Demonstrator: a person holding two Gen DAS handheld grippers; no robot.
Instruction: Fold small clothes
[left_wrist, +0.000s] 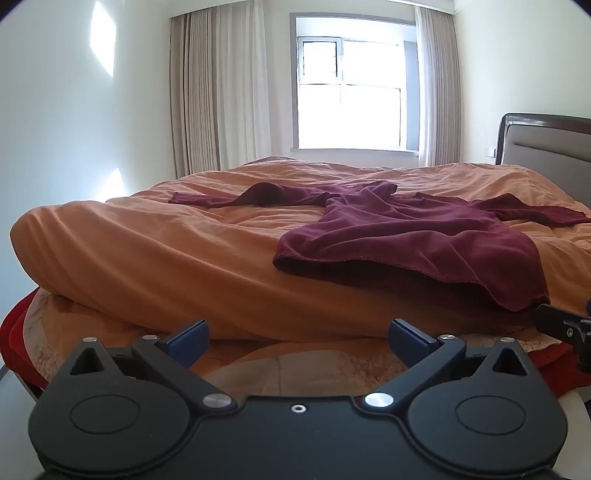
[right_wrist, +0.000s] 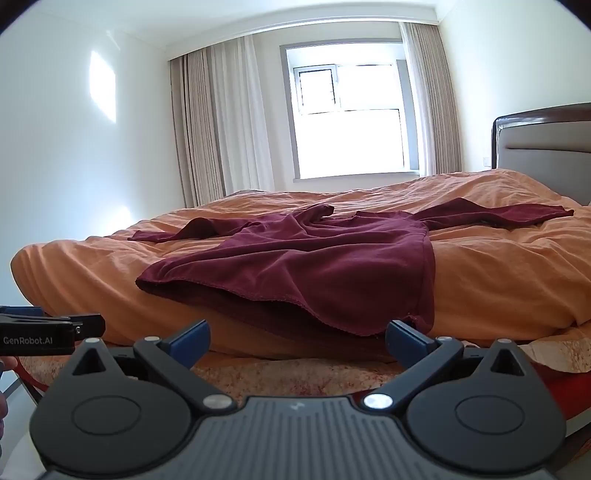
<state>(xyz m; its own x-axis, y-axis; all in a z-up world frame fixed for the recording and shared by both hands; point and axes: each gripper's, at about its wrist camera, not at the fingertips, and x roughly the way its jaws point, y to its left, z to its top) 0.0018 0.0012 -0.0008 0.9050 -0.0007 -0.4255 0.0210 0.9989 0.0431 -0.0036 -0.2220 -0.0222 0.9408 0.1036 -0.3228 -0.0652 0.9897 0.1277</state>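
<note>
A dark red long-sleeved top (left_wrist: 399, 236) lies spread on the orange duvet (left_wrist: 147, 258), hem toward me, sleeves out to both sides. It also shows in the right wrist view (right_wrist: 303, 266). My left gripper (left_wrist: 297, 338) is open and empty, held off the near bed edge, left of the hem. My right gripper (right_wrist: 297, 338) is open and empty, just short of the hem's right corner. The right gripper's body shows at the right edge of the left wrist view (left_wrist: 565, 326); the left gripper's body shows at the left edge of the right wrist view (right_wrist: 51, 334).
The orange duvet (right_wrist: 498, 266) covers the whole bed over a patterned sheet (right_wrist: 295, 376). A padded headboard (left_wrist: 546, 155) stands at the right. A window (left_wrist: 351, 96) with curtains (left_wrist: 218, 99) is beyond the bed. A white wall (left_wrist: 74, 147) is on the left.
</note>
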